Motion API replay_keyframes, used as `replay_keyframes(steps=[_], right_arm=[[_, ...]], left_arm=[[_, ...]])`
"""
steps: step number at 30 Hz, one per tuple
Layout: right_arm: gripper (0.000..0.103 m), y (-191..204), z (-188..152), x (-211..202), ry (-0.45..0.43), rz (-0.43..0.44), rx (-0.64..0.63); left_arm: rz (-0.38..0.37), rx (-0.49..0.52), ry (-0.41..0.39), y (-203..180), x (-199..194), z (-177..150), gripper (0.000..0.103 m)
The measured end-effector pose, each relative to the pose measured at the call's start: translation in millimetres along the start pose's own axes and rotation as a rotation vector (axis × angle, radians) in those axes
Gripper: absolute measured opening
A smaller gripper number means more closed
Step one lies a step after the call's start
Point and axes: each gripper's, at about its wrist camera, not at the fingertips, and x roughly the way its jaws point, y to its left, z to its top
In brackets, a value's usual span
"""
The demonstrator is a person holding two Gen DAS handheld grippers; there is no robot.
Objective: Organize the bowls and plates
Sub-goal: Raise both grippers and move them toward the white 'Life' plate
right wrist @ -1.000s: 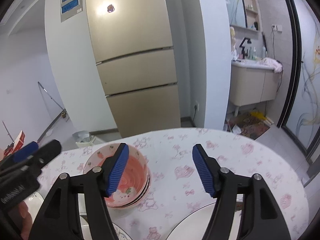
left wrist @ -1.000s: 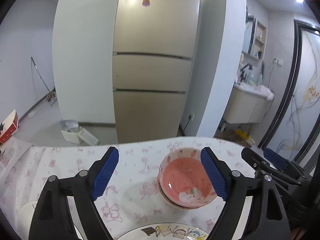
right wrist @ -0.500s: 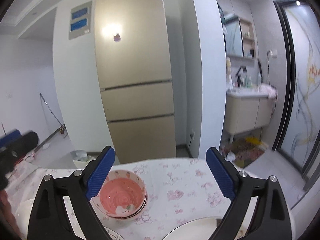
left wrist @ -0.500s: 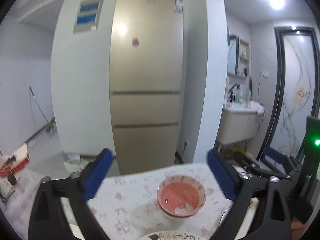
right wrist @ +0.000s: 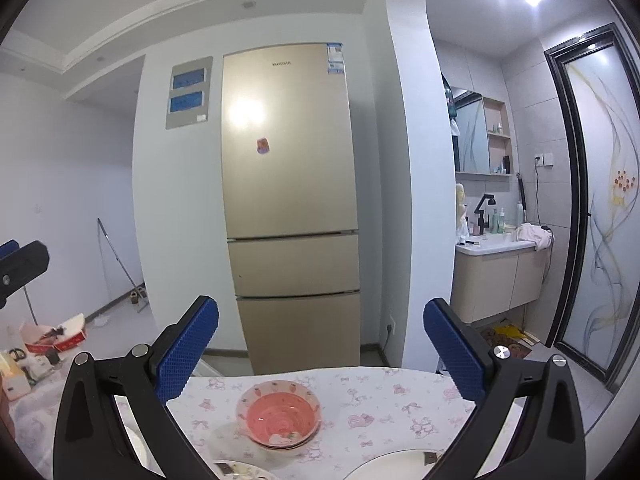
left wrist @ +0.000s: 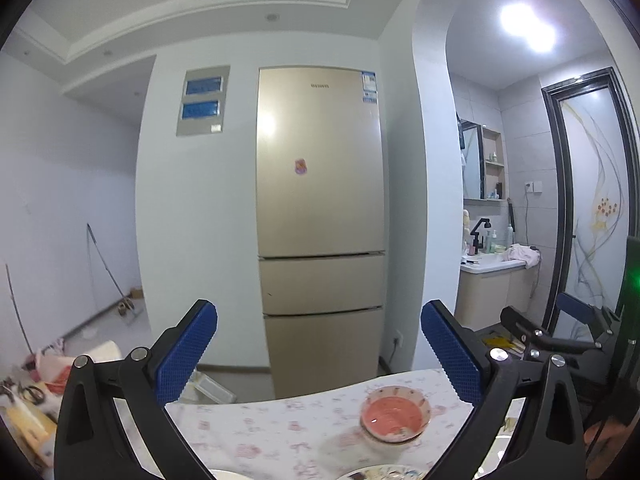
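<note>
A stack of pink bowls stands on the table with a pink-patterned white cloth; it also shows in the left wrist view. Rims of white plates show at the bottom edge: one with cartoon prints, one at the right and one near the left finger. My left gripper is open and empty, raised well above and behind the bowls. My right gripper is open and empty, likewise raised above the table.
A gold fridge stands behind the table's far edge. A washbasin cabinet and a glass door are at the right. Boxes and clutter lie at the left. The other gripper shows at the right.
Both grippers have pulled back and up from the table and tilted upward; the bowls now look smaller and lower. Both jaws opened wider. The bowls have not moved.
</note>
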Motion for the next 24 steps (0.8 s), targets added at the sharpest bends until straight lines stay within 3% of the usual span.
replay_keyframes(steps=[9, 16, 24], right_arm=[[0.102, 39, 14, -23, 0.015, 0.110, 0.016], [0.102, 82, 15, -50, -0.033, 0.190, -0.023], [0.103, 128, -3, -53, -0.013, 0.304, -0.069]], left_arm=[[0.058, 0.009, -0.025, 37, -57, 6, 0.103], [0.096, -0.040, -0.009, 72, -79, -11, 0.103], [0.181, -0.099, 0.038, 121, -97, -35, 0.103]])
